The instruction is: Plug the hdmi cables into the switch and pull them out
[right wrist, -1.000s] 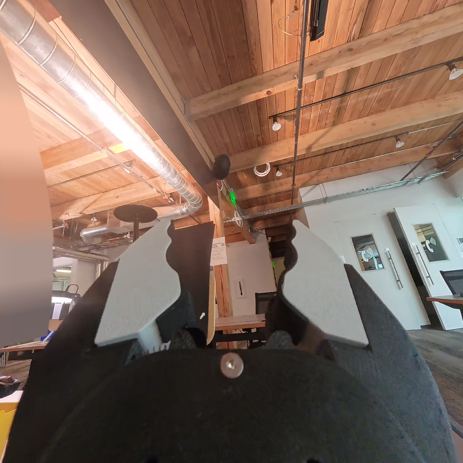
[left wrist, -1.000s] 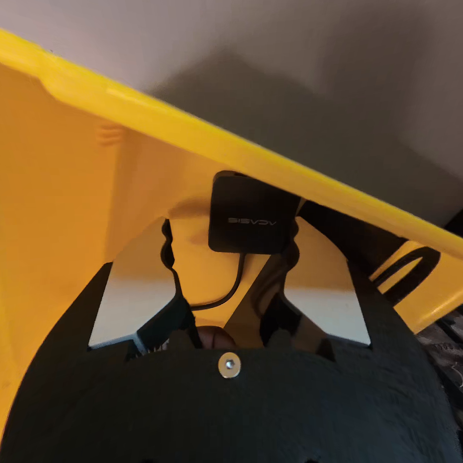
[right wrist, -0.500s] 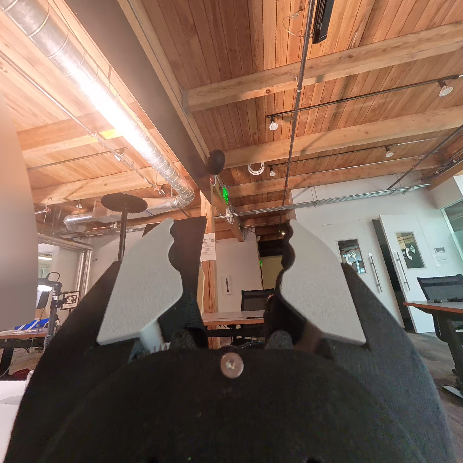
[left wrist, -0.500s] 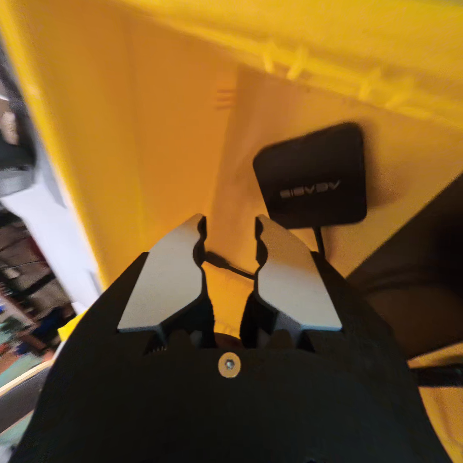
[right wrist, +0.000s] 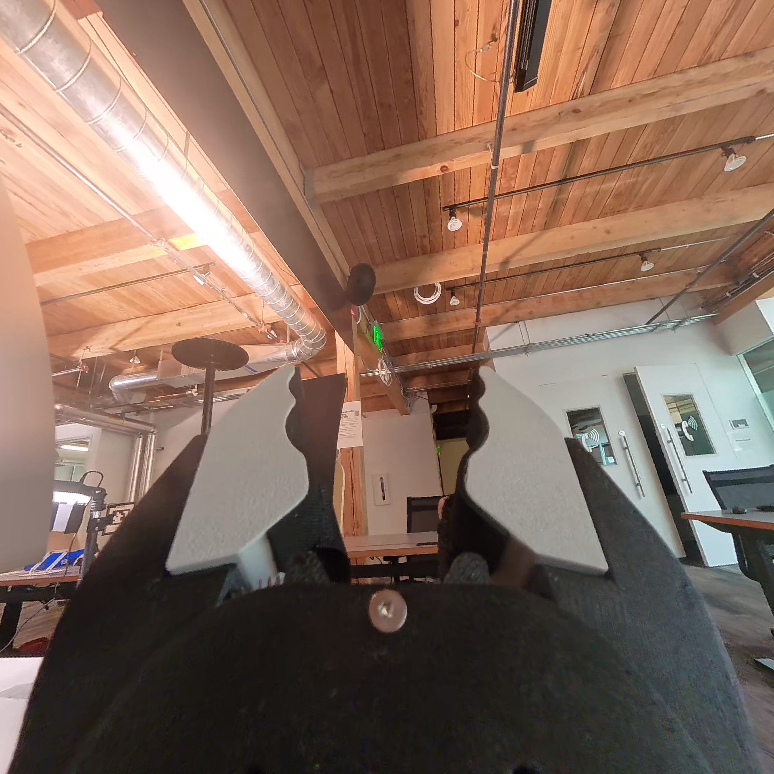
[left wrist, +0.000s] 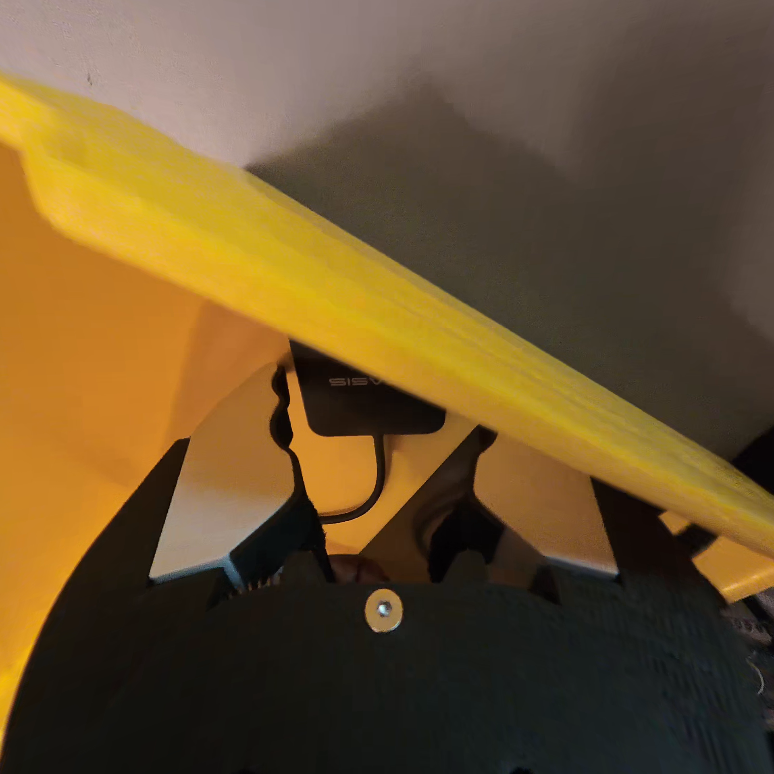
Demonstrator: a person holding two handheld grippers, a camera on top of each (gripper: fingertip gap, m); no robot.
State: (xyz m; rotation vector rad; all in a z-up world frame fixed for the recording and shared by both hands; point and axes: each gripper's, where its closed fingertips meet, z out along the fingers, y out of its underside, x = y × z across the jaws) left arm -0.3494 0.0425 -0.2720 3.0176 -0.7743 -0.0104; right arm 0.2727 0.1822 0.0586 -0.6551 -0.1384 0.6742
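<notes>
Since half a second ago, the left gripper (left wrist: pixel 379 402) has been swung back so that the yellow bin's rim (left wrist: pixel 335 293) again crosses the left wrist view diagonally, and its fingers, then close together, are now spread wide apart with nothing held between them. Just ahead of the fingertips, the black HDMI switch (left wrist: pixel 360 402) is seen lying flat on the yellow bin floor, its far edge hidden under the rim. A thin black cable (left wrist: pixel 377 481) is seen running from the switch's near edge back toward the gripper, curving left between the fingers without being touched by either. Beyond the rim, a grey wall (left wrist: pixel 460 104) in shadow is seen. The view is slightly blurred.

The right gripper (right wrist: pixel 387 412) is tilted a little lower than before and is pointed up into the room, well away from the bin; its fingers are held wide apart and empty. Ahead of it, a wooden beamed ceiling (right wrist: pixel 419 125) and a silver duct (right wrist: pixel 167 167) are seen.
</notes>
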